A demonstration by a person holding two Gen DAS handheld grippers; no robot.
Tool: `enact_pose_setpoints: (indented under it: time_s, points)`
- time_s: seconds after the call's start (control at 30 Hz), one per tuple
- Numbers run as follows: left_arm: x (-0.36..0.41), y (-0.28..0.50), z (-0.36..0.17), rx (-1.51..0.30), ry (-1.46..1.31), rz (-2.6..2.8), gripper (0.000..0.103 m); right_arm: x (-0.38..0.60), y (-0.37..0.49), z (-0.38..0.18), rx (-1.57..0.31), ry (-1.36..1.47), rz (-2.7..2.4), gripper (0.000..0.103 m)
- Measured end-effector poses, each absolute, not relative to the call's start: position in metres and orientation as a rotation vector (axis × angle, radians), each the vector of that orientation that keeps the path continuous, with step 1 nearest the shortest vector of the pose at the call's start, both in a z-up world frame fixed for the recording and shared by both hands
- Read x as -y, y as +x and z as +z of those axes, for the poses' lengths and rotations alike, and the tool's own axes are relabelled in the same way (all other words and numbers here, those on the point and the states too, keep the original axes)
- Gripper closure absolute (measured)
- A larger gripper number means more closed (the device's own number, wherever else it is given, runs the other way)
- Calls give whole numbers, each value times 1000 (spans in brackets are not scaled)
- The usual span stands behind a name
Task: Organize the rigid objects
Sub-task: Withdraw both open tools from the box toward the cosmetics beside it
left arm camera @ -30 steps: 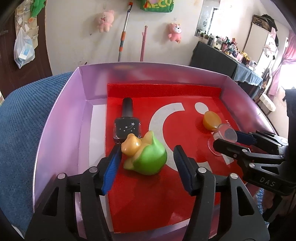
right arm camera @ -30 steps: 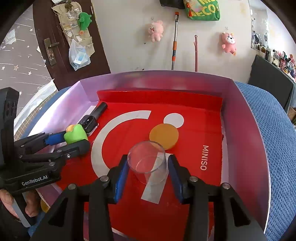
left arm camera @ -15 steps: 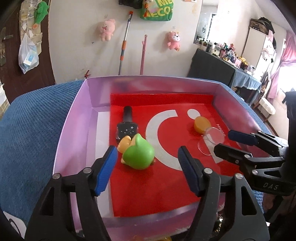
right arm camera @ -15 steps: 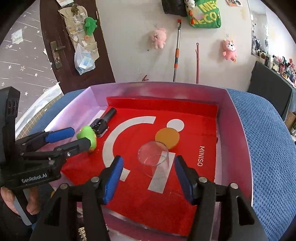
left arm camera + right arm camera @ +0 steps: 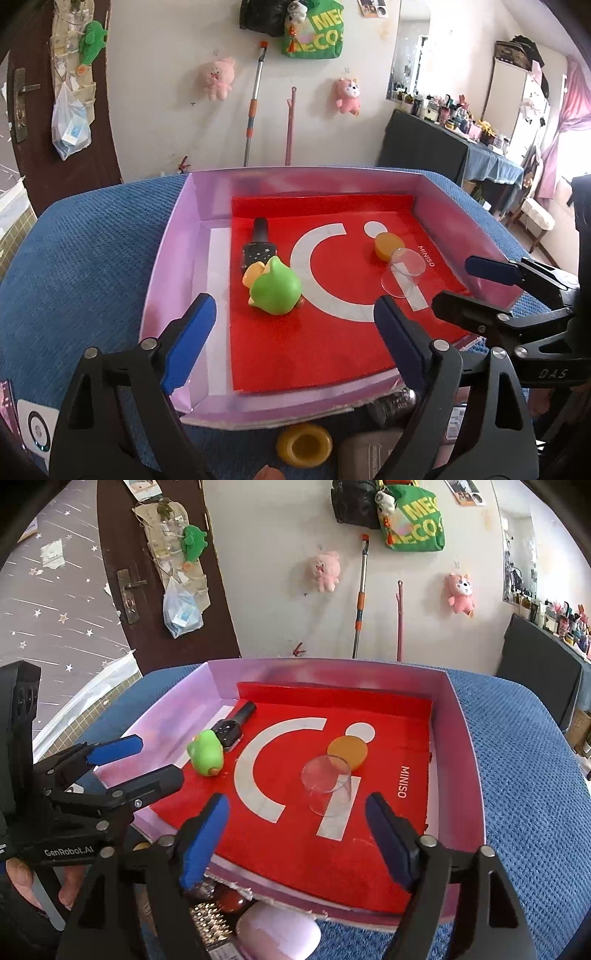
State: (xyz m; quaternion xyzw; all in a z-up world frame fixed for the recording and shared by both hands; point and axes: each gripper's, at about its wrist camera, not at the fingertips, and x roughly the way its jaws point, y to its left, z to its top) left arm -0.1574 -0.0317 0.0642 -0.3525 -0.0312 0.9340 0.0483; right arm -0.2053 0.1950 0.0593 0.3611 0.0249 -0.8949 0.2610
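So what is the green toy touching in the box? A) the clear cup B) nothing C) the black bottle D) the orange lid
C: the green toy lies right against the black bottle, while the clear cup and orange lid sit apart on the other side of the box.

Green duck toy (image 5: pixel 275 291) touching black bottle (image 5: pixel 258 245); clear cup (image 5: pixel 402 271) beside orange disc (image 5: pixel 388 246).
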Motion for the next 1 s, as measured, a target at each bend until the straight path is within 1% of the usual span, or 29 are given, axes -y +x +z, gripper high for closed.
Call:
enact_pose_setpoints:
  time_s: [0.03, 0.07, 0.13, 0.27, 0.4, 0.5, 0.53, 0.73, 1.0]
  points:
    - [32, -155, 65, 95, -1073, 2852, 12, -196, -203, 60, -66, 973, -2423, 20]
    - [32, -153, 66, 96, -1070, 2857, 7, -196, -201, 61, -65, 969, -2424, 20]
    - [33, -148, 68, 102, -1052, 2872, 4, -198, -198, 63, -60, 959, -2426, 14]
    - [33, -141, 72, 104, -1032, 2895, 4, -200, -190, 68, -55, 939, -2427, 10]
    - [34, -135, 73, 118, -1031, 2898, 3, -200, -183, 71, -52, 922, -2422, 1]
    - [35, -130, 72, 128, -1029, 2897, 3, -201, -177, 73, -48, 908, -2422, 0]
    - [35, -128, 72, 132, -1027, 2899, 0, -202, -176, 73, -48, 904, -2423, 0]
    - [37, -119, 72, 152, -1023, 2902, 0, -202, -167, 75, -53, 891, -2426, 0]
    - [34, -111, 72, 128, -1020, 2914, 0, -206, -155, 77, -42, 877, -2434, 0]
